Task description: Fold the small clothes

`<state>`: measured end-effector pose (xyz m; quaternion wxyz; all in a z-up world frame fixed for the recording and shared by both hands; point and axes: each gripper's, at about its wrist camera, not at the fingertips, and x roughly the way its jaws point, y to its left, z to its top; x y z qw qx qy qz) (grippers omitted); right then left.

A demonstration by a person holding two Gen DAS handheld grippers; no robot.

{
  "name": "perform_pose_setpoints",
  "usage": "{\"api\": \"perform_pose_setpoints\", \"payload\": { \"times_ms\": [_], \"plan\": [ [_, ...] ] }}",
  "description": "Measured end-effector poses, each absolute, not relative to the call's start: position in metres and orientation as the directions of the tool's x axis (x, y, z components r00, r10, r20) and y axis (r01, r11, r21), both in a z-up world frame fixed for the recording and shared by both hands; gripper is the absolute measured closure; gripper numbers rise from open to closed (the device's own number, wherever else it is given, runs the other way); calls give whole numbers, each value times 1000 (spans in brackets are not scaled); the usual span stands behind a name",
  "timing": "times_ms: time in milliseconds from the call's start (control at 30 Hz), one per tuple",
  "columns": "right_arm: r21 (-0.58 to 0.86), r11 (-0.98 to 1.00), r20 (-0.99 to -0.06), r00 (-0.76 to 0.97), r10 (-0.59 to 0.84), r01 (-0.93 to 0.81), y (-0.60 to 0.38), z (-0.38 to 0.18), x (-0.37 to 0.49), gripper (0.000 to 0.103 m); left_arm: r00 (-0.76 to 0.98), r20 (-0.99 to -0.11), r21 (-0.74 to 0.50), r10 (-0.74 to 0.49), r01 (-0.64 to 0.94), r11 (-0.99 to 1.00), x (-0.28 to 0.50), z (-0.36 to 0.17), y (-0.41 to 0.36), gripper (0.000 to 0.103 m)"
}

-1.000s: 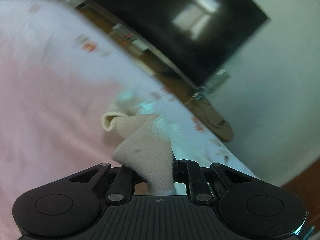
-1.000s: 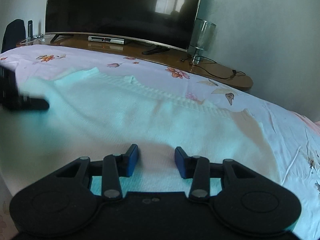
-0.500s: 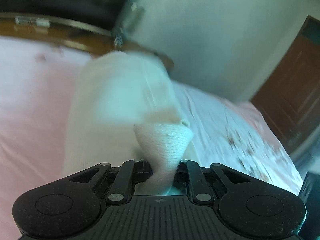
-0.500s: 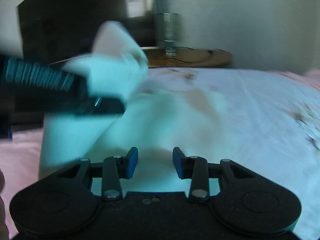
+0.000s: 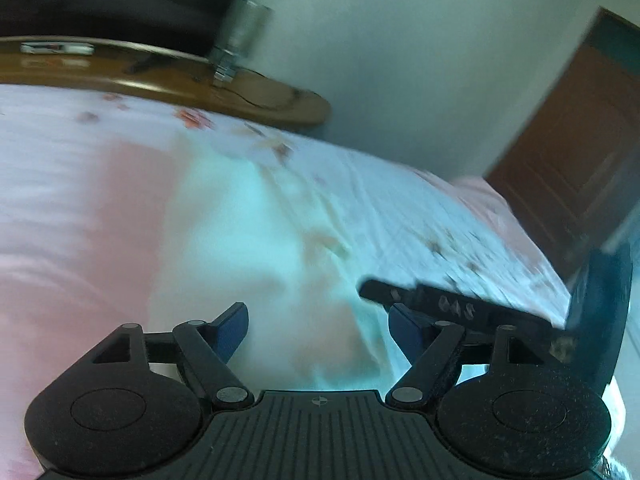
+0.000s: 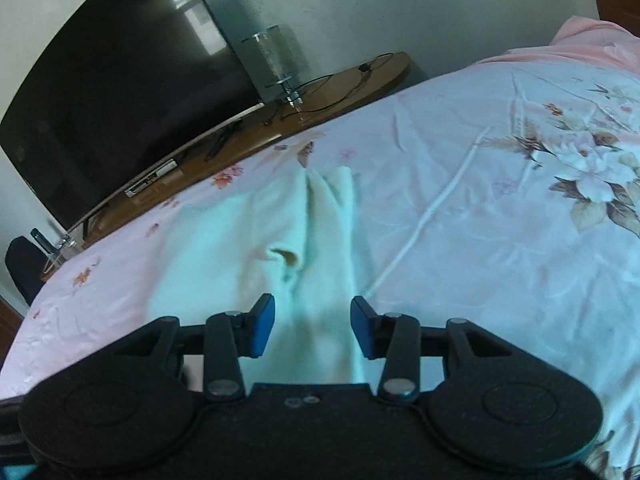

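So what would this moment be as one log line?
step: fold | left gripper: opening, empty | right gripper: opening, empty | cream knit garment: lying on floral bedsheet

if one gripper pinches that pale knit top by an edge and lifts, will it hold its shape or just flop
Likely flop: the pale knit top lies in soft ridges and a curled pocket on the bedsheet, so it looks limp. It probably weighs little, as thin as it lies. The knit should grip the pads fairly well, though a single pinch may undo the fold.
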<state>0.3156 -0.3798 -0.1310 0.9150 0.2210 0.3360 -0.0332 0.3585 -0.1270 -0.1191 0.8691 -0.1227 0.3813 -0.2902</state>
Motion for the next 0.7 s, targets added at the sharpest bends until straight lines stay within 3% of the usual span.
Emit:
{"api": "perform_pose_setpoints", "payload": {
  "times_ms": [300, 367, 533, 700],
  "plan": [
    [402, 897, -665, 731, 151, 181, -368, -150, 360, 60, 652, -646, -347, -396, 211, 914, 417, -141, -89, 27],
    [427, 887, -656, 736, 168, 178, -370, -151, 361, 59, 648, -656, -349, -386, 193, 917, 425, -151, -90, 27],
    [465, 872, -636, 742, 212, 149, -371, -149, 359, 71, 643, -664, -342, -381, 191, 920, 431, -161, -100, 27],
    [498, 863, -622, 730, 285, 87, -371, -148, 364, 71, 634, -669, -340, -387, 202, 918, 435, -166, -109, 27]
  ]
}}
